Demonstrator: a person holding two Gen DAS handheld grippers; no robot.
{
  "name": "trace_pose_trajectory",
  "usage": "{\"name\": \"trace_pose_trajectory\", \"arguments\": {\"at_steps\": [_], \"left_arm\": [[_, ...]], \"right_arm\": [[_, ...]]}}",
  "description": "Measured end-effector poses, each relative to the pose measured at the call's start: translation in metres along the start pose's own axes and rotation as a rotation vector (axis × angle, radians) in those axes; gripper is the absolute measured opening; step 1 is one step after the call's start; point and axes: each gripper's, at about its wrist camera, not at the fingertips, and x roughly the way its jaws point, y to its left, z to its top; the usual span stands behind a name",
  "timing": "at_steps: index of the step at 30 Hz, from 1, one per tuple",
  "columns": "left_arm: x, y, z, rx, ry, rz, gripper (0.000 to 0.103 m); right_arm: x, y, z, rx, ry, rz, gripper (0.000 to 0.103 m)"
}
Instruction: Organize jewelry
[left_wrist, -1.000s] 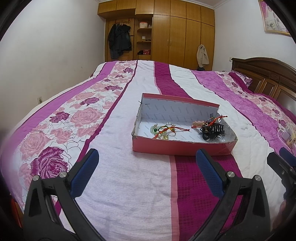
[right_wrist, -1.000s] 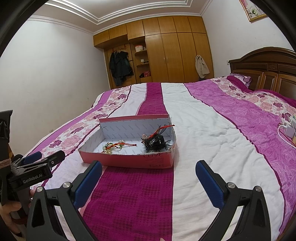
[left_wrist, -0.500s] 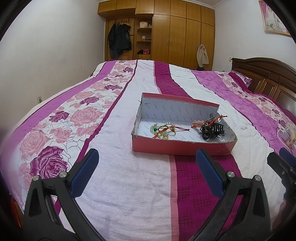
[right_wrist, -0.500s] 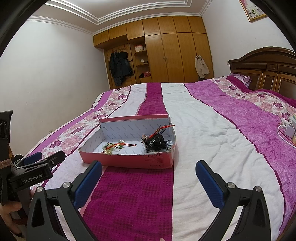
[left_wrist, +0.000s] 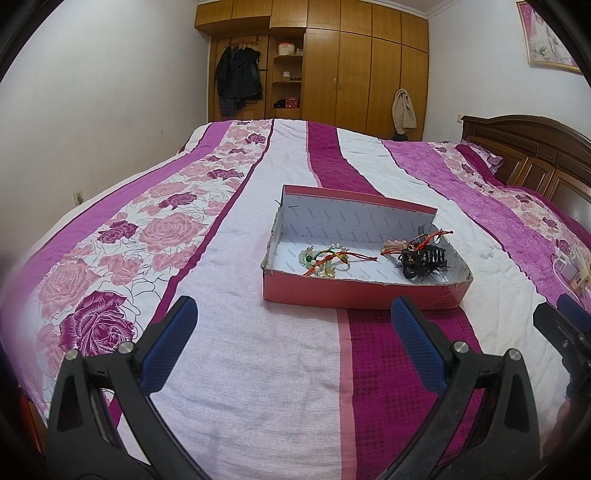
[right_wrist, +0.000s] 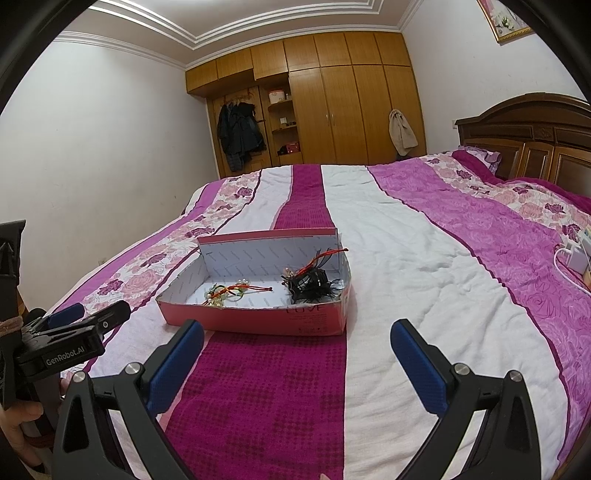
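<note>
A shallow red cardboard box (left_wrist: 354, 293) (right_wrist: 258, 319) with a white lining lies on the bed. Inside it, at the left, a tangle of bead bracelets and red cord (left_wrist: 328, 258) (right_wrist: 229, 291). A black claw hair clip with red cords (left_wrist: 423, 256) (right_wrist: 312, 282) lies at the right end. My left gripper (left_wrist: 293, 328) hovers open over the quilt, short of the box, with nothing between its fingers. My right gripper (right_wrist: 297, 349) also stands open and empty, in front of the box's near wall. Each gripper shows at the edge of the other's view.
The bed wears a quilt (right_wrist: 424, 280) striped white, magenta and floral pink. A wooden headboard (right_wrist: 528, 136) rises at the right, with white chargers and a cable (right_wrist: 576, 254) on the quilt near it. A wooden wardrobe (left_wrist: 354, 70) and hanging coats fill the far wall.
Both grippers hold almost still and stay open. The left view has shifted only slightly; the box and its contents have not moved.
</note>
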Motion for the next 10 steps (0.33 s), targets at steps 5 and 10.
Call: {"name": "trace_pose_trajectory", "arguments": {"at_steps": [5,10], "left_arm": [[-0.0002,0.0002,0.0002,-0.001,-0.001,-0.001,0.098],[0.0001,0.0004,0.0003,0.002,0.000,-0.004,0.098]], "right_arm": [[0.0000,0.0007,0.0001,-0.001,0.001,0.000,0.103],[0.0000,0.0005,0.0001,0.000,0.000,0.000,0.103]]}}
